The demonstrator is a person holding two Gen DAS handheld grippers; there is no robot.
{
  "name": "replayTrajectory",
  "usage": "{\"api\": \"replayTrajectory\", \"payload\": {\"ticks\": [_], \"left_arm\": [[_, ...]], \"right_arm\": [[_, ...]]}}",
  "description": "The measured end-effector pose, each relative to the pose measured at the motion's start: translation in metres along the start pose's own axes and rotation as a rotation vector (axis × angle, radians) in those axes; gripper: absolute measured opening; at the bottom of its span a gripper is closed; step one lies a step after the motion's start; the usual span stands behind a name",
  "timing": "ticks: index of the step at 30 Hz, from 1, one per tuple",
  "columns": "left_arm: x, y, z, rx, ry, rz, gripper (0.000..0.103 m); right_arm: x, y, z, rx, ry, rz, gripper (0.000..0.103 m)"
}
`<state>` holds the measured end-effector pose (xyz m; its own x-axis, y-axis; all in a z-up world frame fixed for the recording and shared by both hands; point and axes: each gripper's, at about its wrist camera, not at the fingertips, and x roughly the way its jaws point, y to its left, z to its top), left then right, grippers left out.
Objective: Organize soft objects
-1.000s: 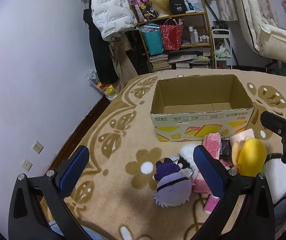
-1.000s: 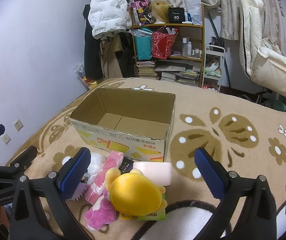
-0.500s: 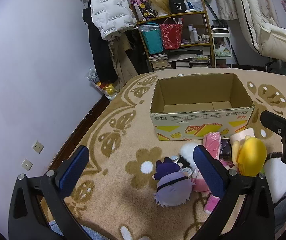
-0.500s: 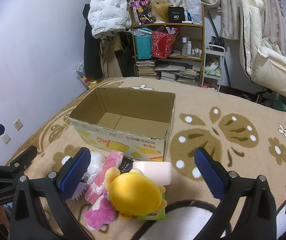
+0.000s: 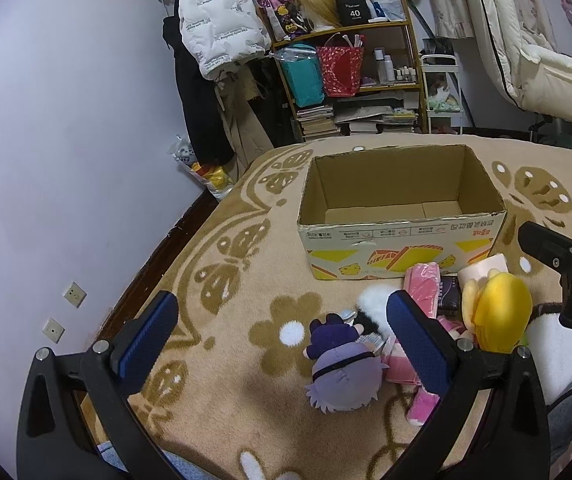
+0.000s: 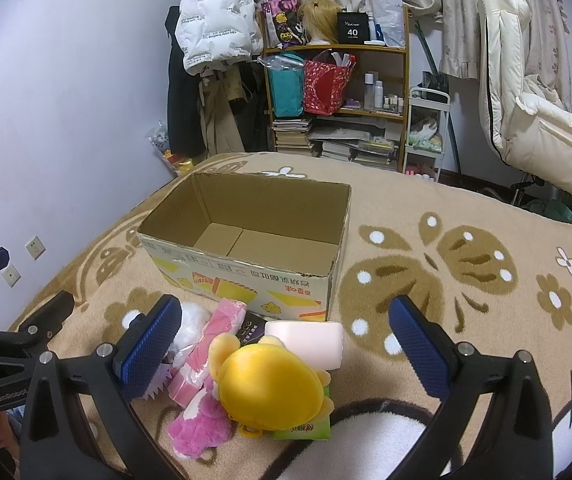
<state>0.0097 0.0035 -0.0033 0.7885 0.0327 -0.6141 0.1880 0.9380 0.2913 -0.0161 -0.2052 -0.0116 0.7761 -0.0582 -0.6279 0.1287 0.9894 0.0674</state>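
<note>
Nothing is lying in the box [image 6: 246,236] yet, so the sorting is apparently only beginning. Both tools are hovering above the blanket [image 6: 466,280] with jaws spread wide and nothing between them.

The left hand-held gripper [image 5: 282,332] is facing the purple doll [image 5: 342,368], which is lying just ahead of its right finger. The right hand-held gripper [image 6: 286,336] is hanging over the yellow plush [image 6: 274,388], which is sitting between its fingers and slightly below, on top of a green pack [image 6: 306,432]. Beside the plush are lying a pink plush [image 6: 198,428], a pink wrapped pack [image 6: 210,344], a white fluffy piece [image 6: 192,322] and a pale pink block [image 6: 306,342]. The box is standing open just beyond the heap.

The next move probably calls for lowering one tool over a toy, closing gently on its soft body, and carrying it forward over the near wall.

The box front is carrying red Chinese print, upside down and unreadable to me. On the shelf [image 6: 338,50], a black box [image 6: 352,30] is showing "40".
</note>
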Motion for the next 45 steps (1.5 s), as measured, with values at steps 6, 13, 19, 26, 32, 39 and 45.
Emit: {"api": "replayTrajectory", "payload": {"ticks": [6,13,19,26,32,39,45], "left_arm": [[0.000,-0.002,-0.001,0.007,0.003,0.000,0.103],[0.000,-0.003,-0.001,0.007,0.004,0.000,0.103],[0.001,-0.003,-0.001,0.009,0.005,0.000,0.103],[0.001,-0.003,-0.001,0.009,0.006,0.001,0.103],[0.011,0.000,-0.004,0.001,0.043,0.001,0.103],[0.039,0.003,-0.009,-0.038,0.140,-0.051,0.103],[0.073,-0.005,-0.017,-0.051,0.260,-0.094,0.103]], "right_arm": [[0.000,0.000,0.000,-0.001,0.000,-0.001,0.103],[0.000,0.001,-0.001,-0.001,0.002,-0.001,0.103],[0.001,0.002,-0.001,-0.002,0.003,-0.002,0.103],[0.003,0.003,0.000,-0.002,0.005,-0.003,0.103],[0.007,0.003,0.001,0.001,0.020,-0.013,0.103],[0.024,-0.005,-0.009,0.034,0.108,0.001,0.103],[0.037,-0.009,-0.015,0.038,0.225,0.028,0.103]]}}
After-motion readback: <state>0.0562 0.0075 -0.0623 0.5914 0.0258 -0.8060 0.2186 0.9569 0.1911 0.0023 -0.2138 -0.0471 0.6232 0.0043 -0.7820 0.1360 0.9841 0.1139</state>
